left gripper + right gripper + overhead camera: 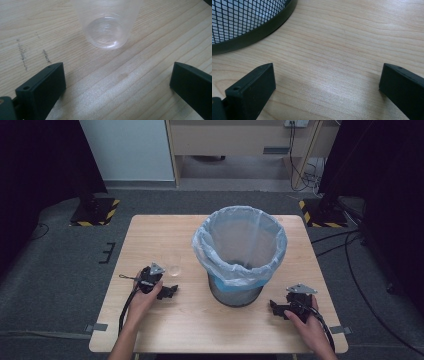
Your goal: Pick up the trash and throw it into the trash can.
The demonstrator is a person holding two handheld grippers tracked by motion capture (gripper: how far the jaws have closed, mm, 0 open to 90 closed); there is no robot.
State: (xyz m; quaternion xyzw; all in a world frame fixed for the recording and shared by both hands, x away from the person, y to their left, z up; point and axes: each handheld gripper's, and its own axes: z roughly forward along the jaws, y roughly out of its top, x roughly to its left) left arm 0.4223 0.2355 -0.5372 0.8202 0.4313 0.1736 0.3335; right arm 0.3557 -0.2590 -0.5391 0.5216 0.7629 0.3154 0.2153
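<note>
left tongs wide open and empty, clear plastic cup just ahead, right tongs wide open, empty, near mesh bin

On the surface: lined bin right of centre; cup upright to its left, well apart; left tool just before the cup, cup beyond the spread jaws; right tool before and right of the bin's base, near it
</note>
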